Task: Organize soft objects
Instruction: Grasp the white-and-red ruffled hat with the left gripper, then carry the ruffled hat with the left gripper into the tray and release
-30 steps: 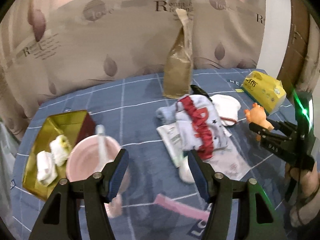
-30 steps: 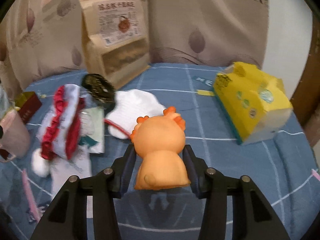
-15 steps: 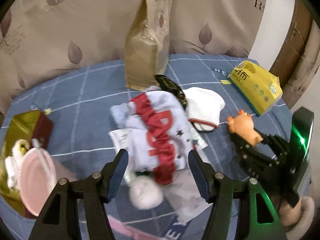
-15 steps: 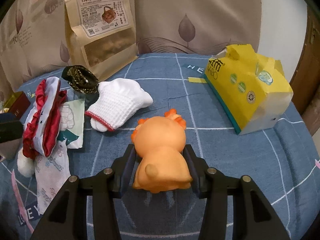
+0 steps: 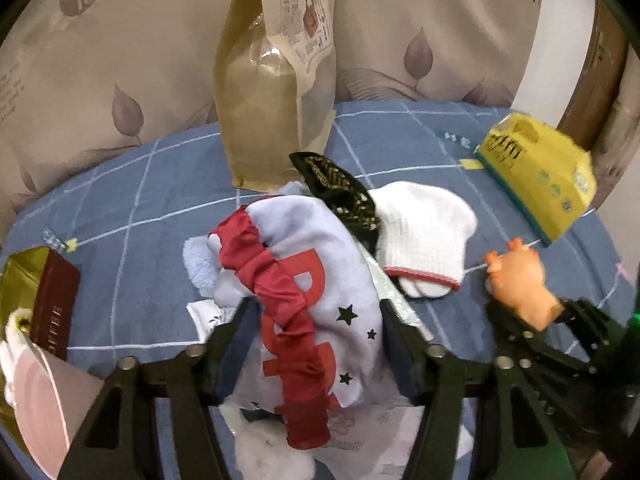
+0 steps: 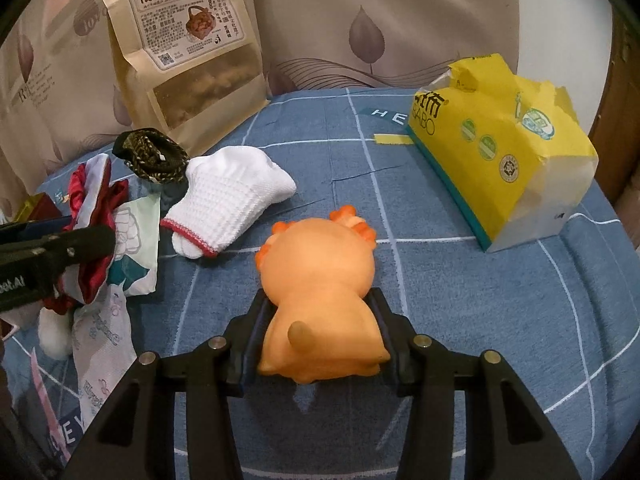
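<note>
Barely begun: right tool clamps the orange toy; left tool is closing around the red-trimmed cloth; white glove lies beside it.

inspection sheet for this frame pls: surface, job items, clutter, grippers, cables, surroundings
Surface: blue grid-pattern cloth, wrinkled.
Job's things: orange plush toy; pale fabric piece with red ruffle on a heap of packets; white knit glove lying flat; dark patterned band beside the glove.
Clutter: kraft snack bag standing upright; yellow tissue pack, torn open; gold box and pink bowl at the left edge.
Grippers: right gripper shut on the plush toy; left gripper closing, jaws either side of the fabric piece, contact unclear.
Cables: nothing seen.
Surroundings: beige leaf-print curtain behind.
</note>
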Demonstrator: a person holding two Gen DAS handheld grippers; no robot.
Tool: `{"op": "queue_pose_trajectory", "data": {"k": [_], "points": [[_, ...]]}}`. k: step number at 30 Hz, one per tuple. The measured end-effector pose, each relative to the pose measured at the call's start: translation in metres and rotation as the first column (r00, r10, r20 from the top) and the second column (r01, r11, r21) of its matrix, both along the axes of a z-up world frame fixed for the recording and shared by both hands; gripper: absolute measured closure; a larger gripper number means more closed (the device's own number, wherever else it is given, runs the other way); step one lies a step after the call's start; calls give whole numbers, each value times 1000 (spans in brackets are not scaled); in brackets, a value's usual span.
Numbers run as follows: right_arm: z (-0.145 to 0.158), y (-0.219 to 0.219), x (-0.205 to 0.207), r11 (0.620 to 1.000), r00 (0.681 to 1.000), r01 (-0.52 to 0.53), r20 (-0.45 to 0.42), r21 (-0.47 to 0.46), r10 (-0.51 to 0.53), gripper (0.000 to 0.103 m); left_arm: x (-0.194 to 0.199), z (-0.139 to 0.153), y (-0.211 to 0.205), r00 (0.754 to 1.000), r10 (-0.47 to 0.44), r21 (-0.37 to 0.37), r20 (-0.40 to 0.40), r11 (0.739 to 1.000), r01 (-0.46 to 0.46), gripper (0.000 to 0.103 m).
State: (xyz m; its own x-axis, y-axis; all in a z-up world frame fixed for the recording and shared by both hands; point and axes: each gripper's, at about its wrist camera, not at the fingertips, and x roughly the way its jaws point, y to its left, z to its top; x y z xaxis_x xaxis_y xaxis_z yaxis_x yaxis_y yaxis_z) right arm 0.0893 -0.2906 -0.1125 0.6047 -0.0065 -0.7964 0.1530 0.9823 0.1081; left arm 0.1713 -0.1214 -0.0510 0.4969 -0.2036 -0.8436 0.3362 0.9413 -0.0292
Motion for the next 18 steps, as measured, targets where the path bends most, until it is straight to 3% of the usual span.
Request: {"op": "queue_pose_trajectory", "data": {"k": [2,5,12,18], "points": [[0,1,0,1000,1000,0,-1,-2,0,58,-1,3,2,1000,-1,9,7,1000,1,73],[-1,0,1,1000,1000,0,0,-1,0,58,-4,8,7,1000,-9,0,15,1000,9,79],[-1,0,0,1000,1000,0,0,-1,0,58,-17,23,13,999,-40,-4,25,999,40,80],[-1,0,1,1000,1000,0,1,4,0,58,-31,44,28,998,-53,-55,31,997,54,80]]}}
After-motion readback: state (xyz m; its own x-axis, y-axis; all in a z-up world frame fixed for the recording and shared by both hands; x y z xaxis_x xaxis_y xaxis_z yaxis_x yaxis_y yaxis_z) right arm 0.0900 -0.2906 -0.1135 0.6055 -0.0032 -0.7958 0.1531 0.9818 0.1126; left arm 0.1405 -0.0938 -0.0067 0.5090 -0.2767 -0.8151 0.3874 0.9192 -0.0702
